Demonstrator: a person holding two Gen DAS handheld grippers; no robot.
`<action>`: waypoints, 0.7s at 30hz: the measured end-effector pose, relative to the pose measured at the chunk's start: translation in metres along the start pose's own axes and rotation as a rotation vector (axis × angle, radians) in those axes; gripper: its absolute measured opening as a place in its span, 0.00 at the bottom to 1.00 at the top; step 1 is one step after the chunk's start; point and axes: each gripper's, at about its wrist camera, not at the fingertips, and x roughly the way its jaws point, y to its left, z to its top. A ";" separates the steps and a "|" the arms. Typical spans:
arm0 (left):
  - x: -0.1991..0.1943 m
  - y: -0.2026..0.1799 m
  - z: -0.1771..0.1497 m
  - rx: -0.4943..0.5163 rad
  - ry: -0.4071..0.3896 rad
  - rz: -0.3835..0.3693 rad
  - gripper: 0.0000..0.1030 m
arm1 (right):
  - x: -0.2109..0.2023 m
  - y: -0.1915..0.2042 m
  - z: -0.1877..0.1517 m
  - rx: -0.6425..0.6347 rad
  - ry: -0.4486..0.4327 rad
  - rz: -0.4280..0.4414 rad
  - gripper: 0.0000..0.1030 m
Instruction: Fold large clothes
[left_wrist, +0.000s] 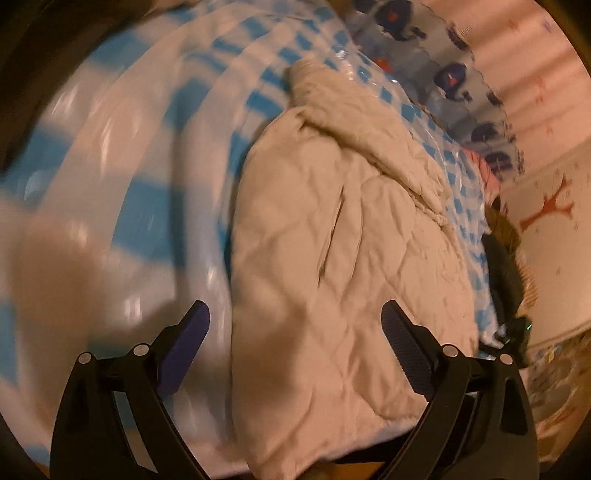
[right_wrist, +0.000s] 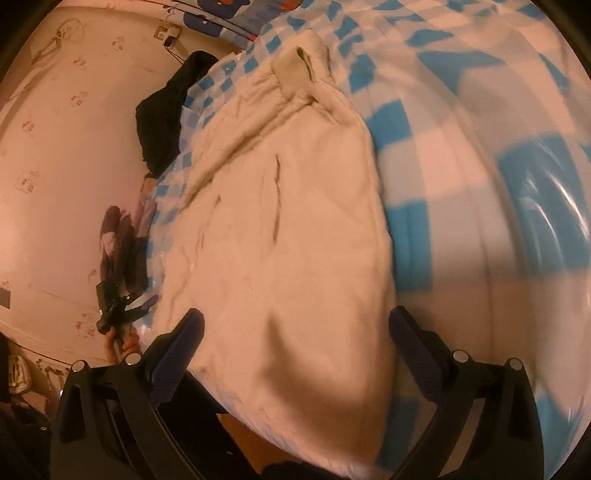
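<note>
A cream quilted jacket (left_wrist: 332, 258) lies on a bed covered by a blue-and-white checked sheet (left_wrist: 147, 206), already doubled into a long bundle with one sleeve laid across its far end, running from the near edge of the bed toward the far edge. The left gripper (left_wrist: 295, 350) hangs over the near end of the jacket with its fingers spread wide and nothing between them. The right gripper (right_wrist: 295, 354) is likewise wide open and empty above the same near end. In the right wrist view the left gripper appears small at the bed's left edge, beside a dark garment (right_wrist: 166, 110) heaped there against the wall (right_wrist: 55, 166). Both pictures are smeared with motion, so fine creases cannot be read. The padded cloth looks thick and springy, so a shallow pinch would likely catch only the top layer and peel the fold apart. The sheet has a glossy look, so the bundle might slide when pulled, and the sleeve may slip loose.
</note>
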 end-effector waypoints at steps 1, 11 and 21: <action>0.000 0.004 -0.008 -0.022 0.006 -0.013 0.87 | 0.000 -0.002 -0.006 0.013 0.010 0.020 0.93; -0.001 0.006 -0.039 -0.088 0.055 -0.133 0.88 | 0.003 0.003 -0.026 0.029 0.071 0.058 0.93; -0.006 -0.007 -0.056 -0.058 0.116 -0.250 0.88 | 0.010 0.012 -0.030 0.043 0.123 0.256 0.95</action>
